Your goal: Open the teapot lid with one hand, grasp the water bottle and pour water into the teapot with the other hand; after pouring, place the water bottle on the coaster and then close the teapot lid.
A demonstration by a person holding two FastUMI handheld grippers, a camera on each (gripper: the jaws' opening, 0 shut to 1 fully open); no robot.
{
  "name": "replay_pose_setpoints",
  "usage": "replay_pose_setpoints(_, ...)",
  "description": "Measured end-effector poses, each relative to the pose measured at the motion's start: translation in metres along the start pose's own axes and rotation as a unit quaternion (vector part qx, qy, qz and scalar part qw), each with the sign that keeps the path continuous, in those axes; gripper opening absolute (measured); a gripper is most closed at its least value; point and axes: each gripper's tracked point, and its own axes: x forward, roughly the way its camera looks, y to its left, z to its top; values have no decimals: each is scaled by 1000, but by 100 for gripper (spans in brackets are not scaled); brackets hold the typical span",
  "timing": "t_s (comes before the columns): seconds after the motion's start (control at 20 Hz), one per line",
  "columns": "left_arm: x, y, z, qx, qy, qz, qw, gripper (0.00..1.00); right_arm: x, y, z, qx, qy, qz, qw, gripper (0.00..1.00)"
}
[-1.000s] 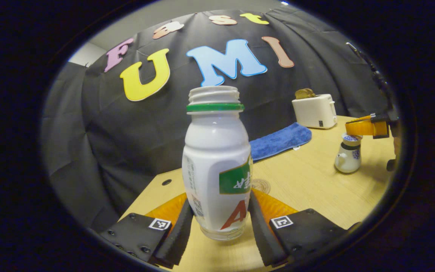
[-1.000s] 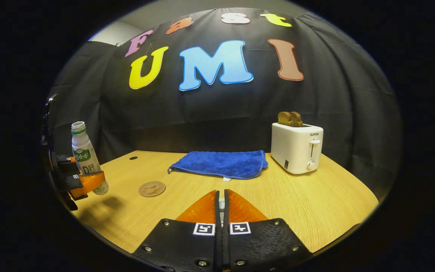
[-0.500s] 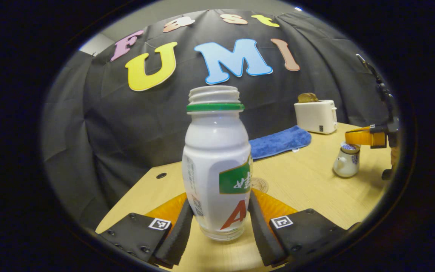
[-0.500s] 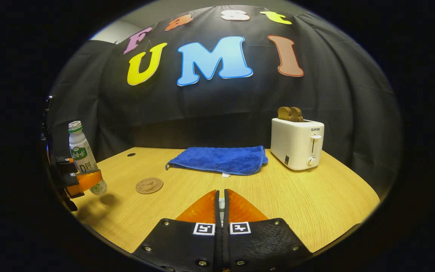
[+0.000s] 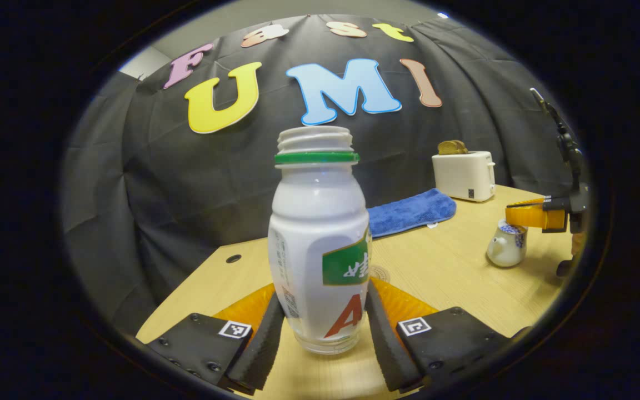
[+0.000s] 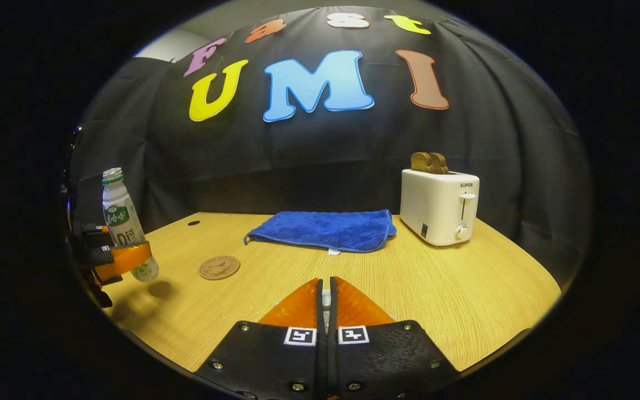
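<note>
My left gripper (image 5: 324, 303) is shut on a white water bottle (image 5: 318, 233) with a green neck ring and no cap, held upright. In the right gripper view the bottle (image 6: 121, 222) hangs just above the table at the far left, in the left gripper (image 6: 125, 260). A small white and blue teapot (image 5: 504, 251) stands at the right. My right gripper (image 5: 521, 215) sits right over its top, on the lid (image 5: 514, 228). In its own view the right gripper (image 6: 326, 284) is shut, with a pale sliver between the fingers. A round coaster (image 6: 219, 267) lies between the two grippers.
A blue cloth (image 6: 323, 229) lies folded at the back of the wooden table (image 6: 464, 300). To its right stands a white toaster (image 6: 438, 206) with toast in it. The black cloth wall closes off the back, and a small hole (image 6: 193, 223) marks the back left.
The left gripper and bottle have shifted a little, so teapot and toaster now look smaller and lower in its view. The right gripper stays at the teapot top. Both grips are unchanged.
</note>
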Motion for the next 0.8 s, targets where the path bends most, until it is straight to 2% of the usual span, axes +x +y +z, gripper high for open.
replay_pose_setpoints(0.4,3,-4,8,-15,-4,-4,1000,87,-1,0,0,6,-14,2,1000,0)
replay_pose_setpoints(0.8,39,-16,33,-45,-27,-26,998,87,0,0,0,3,-23,2,1000,1)
